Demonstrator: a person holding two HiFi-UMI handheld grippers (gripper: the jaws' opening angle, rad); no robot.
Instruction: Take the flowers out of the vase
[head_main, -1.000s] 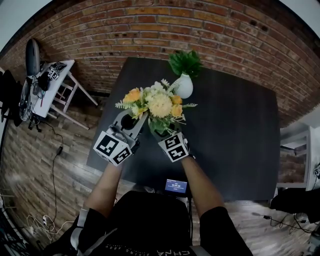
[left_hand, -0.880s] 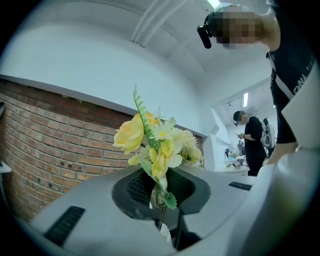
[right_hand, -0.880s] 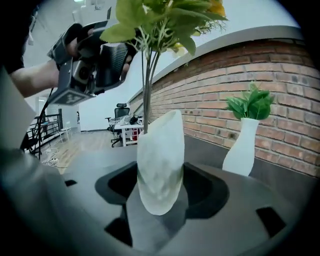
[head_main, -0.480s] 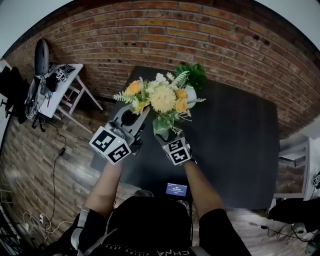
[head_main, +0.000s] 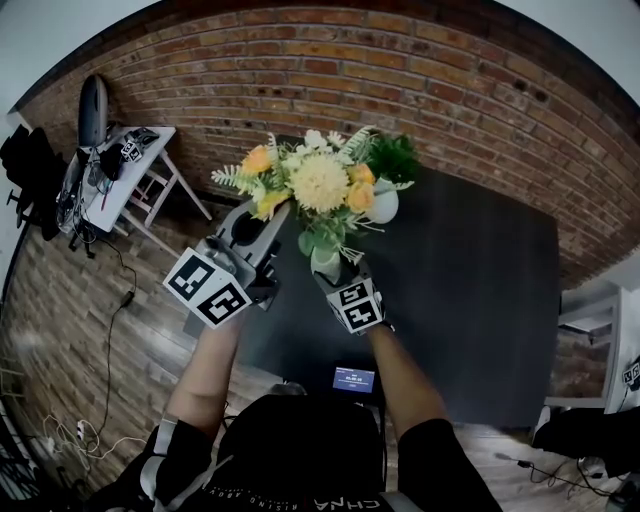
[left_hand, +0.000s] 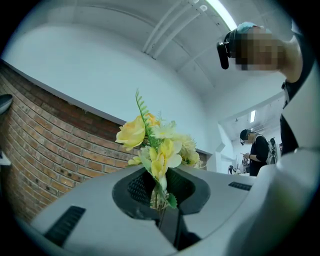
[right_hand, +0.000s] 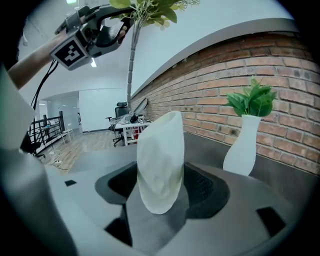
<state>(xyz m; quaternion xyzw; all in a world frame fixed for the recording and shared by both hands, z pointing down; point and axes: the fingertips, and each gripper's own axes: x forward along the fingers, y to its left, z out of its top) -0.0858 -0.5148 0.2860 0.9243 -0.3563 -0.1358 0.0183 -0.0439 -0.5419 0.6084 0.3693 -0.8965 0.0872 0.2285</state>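
**Spotter:** Where are the flowers now?

**Operator:** Above the vase, in my left gripper. Its jaws are pinched nearly together on the thin stems, low on the bunch, so the yellow and cream heads stand free above.

**Spotter:** And your other hand?

**Operator:** My right gripper is clamped wide around the pale vase's body. I judge that's to pin it down so it doesn't come up with the stems.

**Spotter:** Are the stems clear of it?

**Operator:** In the right gripper view one long stem hangs just beside the vase's mouth. I can't tell if its tip is fully out.

**Spotter:** Anything close by?

**Operator:** A second white vase with green leaves, beyond mine on the dark table and well apart from it.
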